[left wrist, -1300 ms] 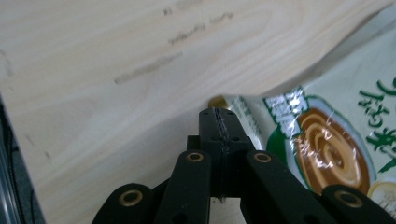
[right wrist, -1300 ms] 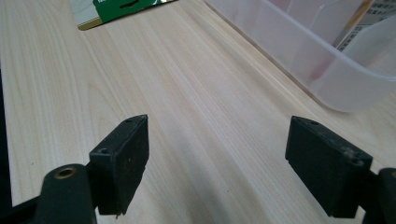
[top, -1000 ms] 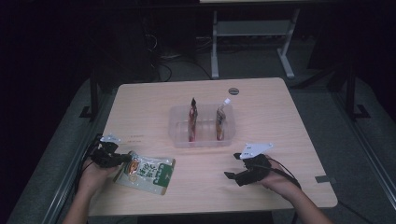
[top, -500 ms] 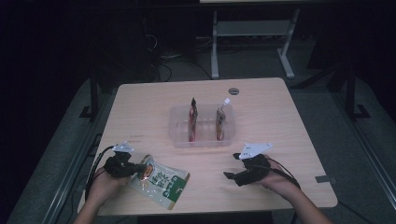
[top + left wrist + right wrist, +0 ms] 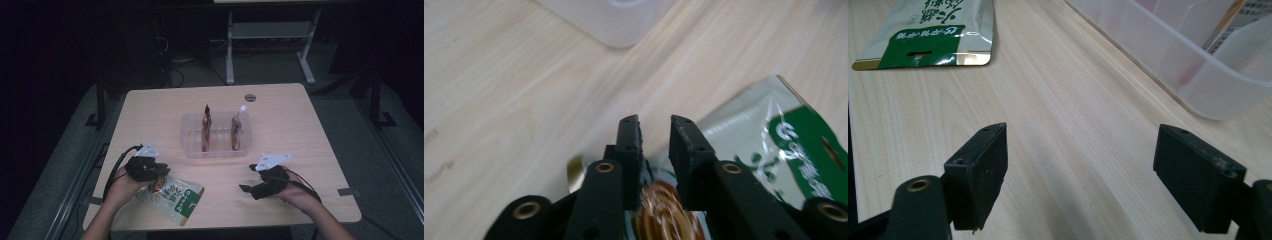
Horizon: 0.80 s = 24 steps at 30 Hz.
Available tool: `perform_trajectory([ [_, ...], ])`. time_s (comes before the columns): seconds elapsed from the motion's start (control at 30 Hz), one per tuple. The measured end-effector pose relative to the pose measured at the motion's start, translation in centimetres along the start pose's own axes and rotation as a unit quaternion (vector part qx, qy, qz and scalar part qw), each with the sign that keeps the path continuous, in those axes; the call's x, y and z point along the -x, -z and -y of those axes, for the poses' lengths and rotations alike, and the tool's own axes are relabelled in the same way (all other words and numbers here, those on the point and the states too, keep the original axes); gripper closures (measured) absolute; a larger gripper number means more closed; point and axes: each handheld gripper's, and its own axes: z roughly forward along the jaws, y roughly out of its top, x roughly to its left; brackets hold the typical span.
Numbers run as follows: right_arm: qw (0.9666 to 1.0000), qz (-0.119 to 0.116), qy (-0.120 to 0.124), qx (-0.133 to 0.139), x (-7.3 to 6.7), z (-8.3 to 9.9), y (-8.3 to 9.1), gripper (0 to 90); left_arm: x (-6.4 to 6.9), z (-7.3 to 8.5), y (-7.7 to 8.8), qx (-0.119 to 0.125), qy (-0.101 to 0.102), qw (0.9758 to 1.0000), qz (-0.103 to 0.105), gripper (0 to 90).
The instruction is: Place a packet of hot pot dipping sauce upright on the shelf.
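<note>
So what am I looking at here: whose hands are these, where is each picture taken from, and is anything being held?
There is no robot arm. A person at a table holds a hand tool with two black fingers in each hand. The wide picture comes from a fixed camera above, looking forward and down. The other two come from small cameras riding on each tool, looking along its fingers.

On the table stands a clear plastic tub with two snack packets upright inside. A green and white pouch lies flat near the front edge.

The left gripper sits over the pouch's edge; its fingers have just been opening, a narrow gap shows between them, and the pouch lies under them rather than pinched. The right gripper rests on the table with fingers wide apart, nothing between them, pointing toward the tub and the pouch.
</note>
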Motion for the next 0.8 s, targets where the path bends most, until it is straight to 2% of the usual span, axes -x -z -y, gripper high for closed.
perform_trajectory([
  [0.07, 1.0000, 0.000, -0.001, 0.000, 0.0, 0.0, 0.0, 21.3, -0.6, 0.1, -0.6, -0.014, 0.001, 0.9999, -0.008, 82.6],
  [0.1, 1.0000, 0.000, -0.001, 0.000, 0.0, 0.0, 0.0, 21.3, -0.8, 0.3, -0.9, -0.013, 0.008, 0.9998, -0.009, 85.1],
  [0.13, 1.0000, -0.001, 0.000, 0.001, 0.0, 0.0, 0.0, 21.3, -1.0, 0.5, -0.9, -0.010, 0.016, 0.9998, -0.003, 87.6],
  [0.23, 1.0000, -0.001, 0.001, 0.001, 0.1, 0.1, 0.1, 21.3, -1.4, 1.1, -0.5, -0.026, 0.028, 0.9992, -0.011, 89.4],
  [0.37, 1.0000, 0.000, 0.001, 0.003, 0.1, 0.1, 0.1, 21.3, -1.1, 2.5, 0.8, -0.030, 0.038, 0.9988, -0.007, 89.4],
  [0.43, 1.0000, 0.000, 0.001, 0.002, 0.2, 0.1, 0.1, 21.3, -1.0, 3.4, 1.6, -0.023, 0.052, 0.9984, 0.002, 89.3],
  [0.5, 1.0000, 0.001, 0.000, 0.001, 0.2, 0.1, 0.1, 21.4, -0.8, 4.1, 2.4, -0.017, 0.054, 0.9984, 0.004, 88.5],
  [0.57, 1.0000, 0.000, 0.002, 0.002, 0.1, 0.1, 0.1, 21.4, -0.6, 4.7, 3.3, 0.000, 0.057, 0.9982, 0.016, 83.3],
  [0.63, 1.0000, -0.001, -0.001, 0.000, 0.0, 0.0, 0.1, 21.3, -0.3, 5.2, 3.8, 0.020, 0.051, 0.9982, 0.026, 72.6],
  [0.73, 1.0000, -0.002, -0.001, 0.000, 0.0, 0.0, -0.1, 21.4, 0.0, 5.2, 3.7, 0.025, 0.034, 0.9984, 0.039, 57.1],
  [0.8, 1.0000, -0.003, 0.002, -0.001, 0.0, 0.0, -0.1, 21.4, 0.1, 5.1, 3.1, 0.016, 0.025, 0.9981, 0.055, 49.6],
])
